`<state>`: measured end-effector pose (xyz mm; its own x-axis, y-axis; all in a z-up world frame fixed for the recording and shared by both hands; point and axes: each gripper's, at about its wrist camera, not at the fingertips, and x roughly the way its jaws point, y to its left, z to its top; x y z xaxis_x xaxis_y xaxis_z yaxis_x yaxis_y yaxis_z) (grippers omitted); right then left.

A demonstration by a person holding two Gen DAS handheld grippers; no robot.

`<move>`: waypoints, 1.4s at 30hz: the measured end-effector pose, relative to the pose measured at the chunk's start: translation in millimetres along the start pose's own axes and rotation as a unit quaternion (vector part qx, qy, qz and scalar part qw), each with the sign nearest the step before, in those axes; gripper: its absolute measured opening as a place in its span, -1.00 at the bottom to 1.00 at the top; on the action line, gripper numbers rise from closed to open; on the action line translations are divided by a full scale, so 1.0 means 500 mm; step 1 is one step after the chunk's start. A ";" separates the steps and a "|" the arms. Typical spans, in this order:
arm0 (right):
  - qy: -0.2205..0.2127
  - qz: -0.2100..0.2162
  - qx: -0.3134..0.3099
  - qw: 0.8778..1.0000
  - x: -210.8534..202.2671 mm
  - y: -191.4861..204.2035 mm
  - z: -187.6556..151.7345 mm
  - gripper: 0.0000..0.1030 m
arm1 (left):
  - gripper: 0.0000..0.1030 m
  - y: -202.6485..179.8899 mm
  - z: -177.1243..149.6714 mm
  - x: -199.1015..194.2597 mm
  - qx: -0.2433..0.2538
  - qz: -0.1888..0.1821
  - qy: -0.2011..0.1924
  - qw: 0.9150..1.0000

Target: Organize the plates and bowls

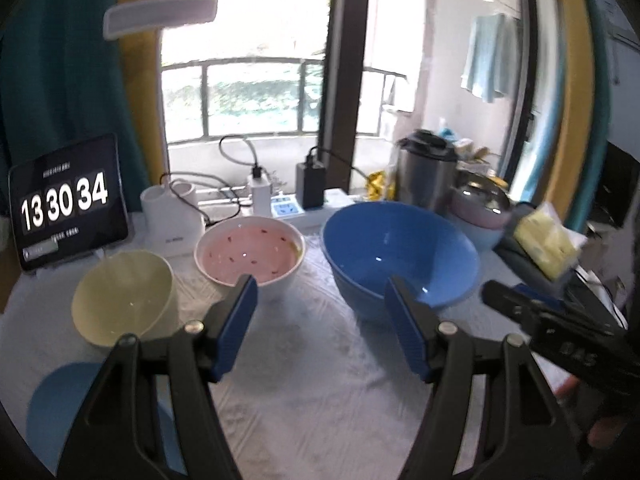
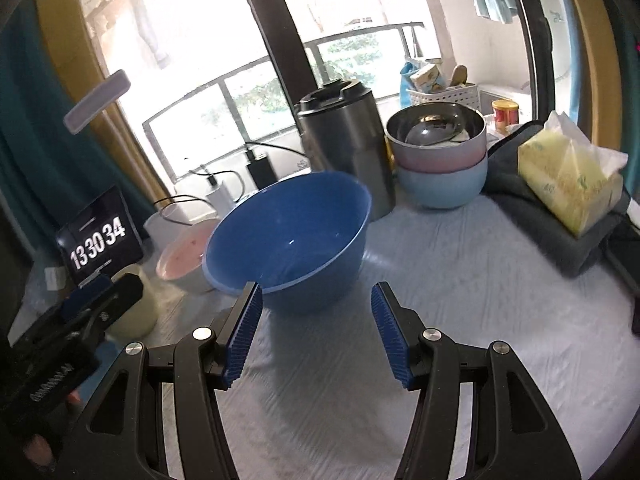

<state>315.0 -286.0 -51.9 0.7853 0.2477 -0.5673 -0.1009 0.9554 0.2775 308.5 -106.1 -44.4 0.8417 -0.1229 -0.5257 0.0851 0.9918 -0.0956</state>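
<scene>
bowls: blue bowl (image 1: pixel 400 256), pink bowl (image 1: pixel 250 254), pale yellow bowl (image 1: pixel 124 298) in a row on cloth-covered table (image 1: pixel 304 380) | left gripper (image 1: pixel 320 300): jaws spread, empty | right gripper (image 2: pixel 316 308): jaws spread, empty, near blue bowl

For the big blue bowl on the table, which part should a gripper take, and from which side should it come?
Grip the big blue bowl by its thin rim, one jaw inside and one outside the wall. It sits upright and empty, too wide for the jaws to span. Probably best from the near side with the right gripper: that rim faces it freely, while the steel canister and the pink bowl crowd the far and left sides.
</scene>
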 end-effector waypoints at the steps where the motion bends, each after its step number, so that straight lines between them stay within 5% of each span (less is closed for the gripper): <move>1: -0.001 0.001 -0.002 1.000 0.005 -0.002 0.008 0.16 | 0.30 0.003 0.001 0.017 -0.013 0.001 0.007 1.000; 11: 0.035 -0.011 0.048 0.998 0.118 -0.059 0.051 0.11 | 0.30 0.022 0.007 0.119 -0.073 0.022 0.046 0.996; 17: 0.054 -0.001 0.059 0.997 0.167 -0.057 0.052 -0.31 | 0.24 0.014 0.002 0.142 -0.064 0.021 0.045 0.997; 24: 0.058 -0.010 0.048 0.997 0.165 -0.047 0.032 -0.86 | -0.31 -0.009 -0.022 0.145 -0.039 -0.012 0.064 0.997; 28: 0.052 -0.026 0.044 0.997 0.137 -0.038 0.025 -0.87 | -0.52 -0.002 -0.032 0.132 -0.047 -0.025 0.074 0.996; 42: 0.047 -0.019 0.016 0.999 -0.024 0.011 -0.037 -0.82 | -0.53 -0.001 -0.103 -0.069 -0.017 -0.048 0.050 0.997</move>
<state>293.8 -280.6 -57.9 0.7269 0.2267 -0.6482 -0.0506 0.9591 0.2786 251.8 -104.4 -69.5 0.7730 -0.2215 -0.5945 0.1427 0.9738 -0.1773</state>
